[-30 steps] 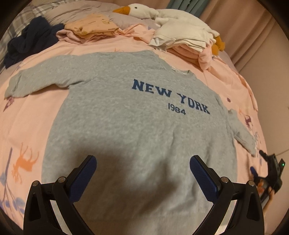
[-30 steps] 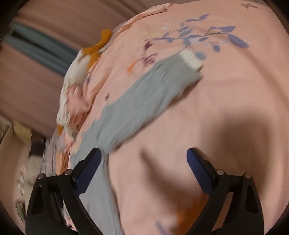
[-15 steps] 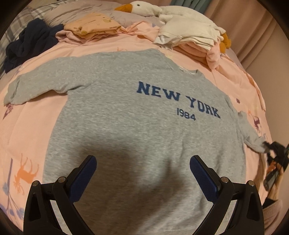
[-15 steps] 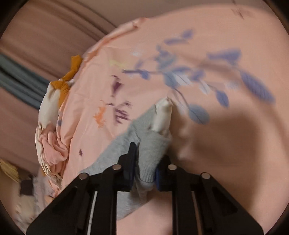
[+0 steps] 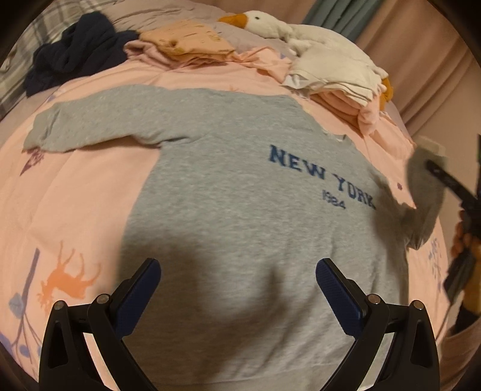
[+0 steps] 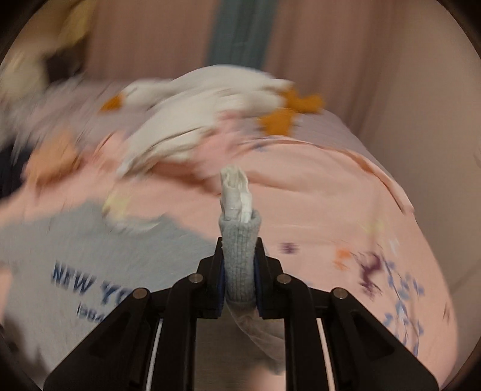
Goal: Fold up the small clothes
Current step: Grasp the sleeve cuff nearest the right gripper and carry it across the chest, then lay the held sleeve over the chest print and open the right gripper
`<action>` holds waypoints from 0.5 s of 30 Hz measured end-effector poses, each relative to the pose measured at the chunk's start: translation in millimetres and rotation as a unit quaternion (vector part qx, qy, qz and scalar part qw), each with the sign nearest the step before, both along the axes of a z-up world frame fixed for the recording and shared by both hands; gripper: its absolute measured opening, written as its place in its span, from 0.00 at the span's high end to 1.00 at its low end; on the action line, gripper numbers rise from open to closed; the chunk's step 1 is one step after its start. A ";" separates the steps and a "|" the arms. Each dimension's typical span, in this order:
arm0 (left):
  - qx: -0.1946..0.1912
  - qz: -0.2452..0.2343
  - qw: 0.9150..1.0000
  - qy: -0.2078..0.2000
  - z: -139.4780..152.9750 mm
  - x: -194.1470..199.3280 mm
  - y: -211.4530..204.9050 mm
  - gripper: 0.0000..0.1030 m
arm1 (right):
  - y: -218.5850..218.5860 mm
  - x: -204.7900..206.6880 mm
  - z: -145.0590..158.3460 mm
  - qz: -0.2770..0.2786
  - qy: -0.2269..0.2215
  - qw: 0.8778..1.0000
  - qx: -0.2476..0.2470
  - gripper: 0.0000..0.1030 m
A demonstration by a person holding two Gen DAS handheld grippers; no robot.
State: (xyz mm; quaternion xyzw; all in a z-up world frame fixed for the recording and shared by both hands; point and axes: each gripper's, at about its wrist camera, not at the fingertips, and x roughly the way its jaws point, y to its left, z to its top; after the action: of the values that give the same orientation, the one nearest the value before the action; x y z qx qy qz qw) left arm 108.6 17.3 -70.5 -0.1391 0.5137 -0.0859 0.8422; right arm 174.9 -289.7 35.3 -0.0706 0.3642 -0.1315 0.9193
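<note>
A grey sweatshirt printed NEW YORK 1984 lies flat, front up, on the pink bed cover. Its left sleeve stretches out sideways. My left gripper hovers open above the lower body of the sweatshirt, with nothing between its fingers. My right gripper is shut on the cuff of the right sleeve, and a white inner cuff sticks out past the fingertips. In the left wrist view the right gripper holds that sleeve up off the bed at the right edge. The sweatshirt shows blurred at the lower left of the right wrist view.
At the head of the bed lie a white plush goose, a stack of white and pink folded clothes, a peach and pink pile and a crumpled dark navy garment. Curtains hang behind on the right.
The right gripper went from open above the sleeve to shut on its cuff, then rolled and lifted the sleeve off the bed. The left gripper shifted a little over the sweatshirt and stayed open.
</note>
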 end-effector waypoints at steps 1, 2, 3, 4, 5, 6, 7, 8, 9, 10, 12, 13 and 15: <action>0.000 0.004 1.000 0.004 -2.4 0.5 3.8 0.01 | 11.7 6.7 -7.4 0.014 0.008 1.000 -0.013 0.85; 0.000 0.007 1.000 0.008 -4.6 1.0 7.1 0.01 | 29.7 11.7 -17.7 0.031 0.017 0.999 -0.028 0.85; -0.001 0.011 1.000 0.011 -6.2 1.4 10.6 0.01 | 44.3 18.5 -27.2 0.045 0.027 0.998 -0.038 0.86; -0.001 0.014 1.000 0.014 -7.9 2.2 14.0 0.01 | 59.2 24.9 -38.1 0.060 0.038 0.996 -0.048 0.86; -0.002 0.017 1.000 0.016 -9.1 2.6 17.1 0.01 | 73.1 28.6 -49.9 0.074 0.048 0.994 -0.061 0.85; -0.004 0.019 1.000 0.017 -9.8 2.9 19.7 0.01 | 85.1 32.7 -58.1 0.082 0.056 0.992 -0.078 0.85; -0.005 0.021 1.000 0.018 -10.2 3.0 21.7 0.01 | 98.3 34.5 -69.8 0.089 0.068 0.988 -0.107 0.85; -0.004 0.022 1.000 0.017 -10.6 2.6 23.7 0.01 | 106.9 38.6 -81.1 0.096 0.084 0.984 -0.125 0.84; -0.003 0.023 1.000 0.017 -10.7 2.7 24.3 0.01 | 111.3 39.8 -91.6 0.102 0.100 0.981 -0.134 0.81; -0.001 0.024 1.000 0.017 -11.4 3.5 25.4 0.01 | 113.3 40.6 -100.6 0.106 0.118 0.978 -0.137 0.65; -0.001 0.025 1.000 0.019 -13.3 5.1 28.0 0.01 | 109.2 35.2 -112.4 0.107 0.140 0.975 -0.134 0.44; -0.002 0.026 0.999 0.019 -14.3 5.9 28.6 0.01 | 105.6 29.8 -111.0 0.109 0.136 0.976 -0.129 0.42; -0.003 0.026 0.999 0.020 -15.7 6.4 30.7 0.01 | 94.7 20.0 -99.8 0.124 0.132 0.980 -0.081 0.36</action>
State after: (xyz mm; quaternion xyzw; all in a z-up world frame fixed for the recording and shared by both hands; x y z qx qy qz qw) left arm 115.0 48.1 -86.1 -0.1566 0.5268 -0.0621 0.8331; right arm 194.9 -195.0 -64.5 -0.2062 0.4592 -0.0350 0.8633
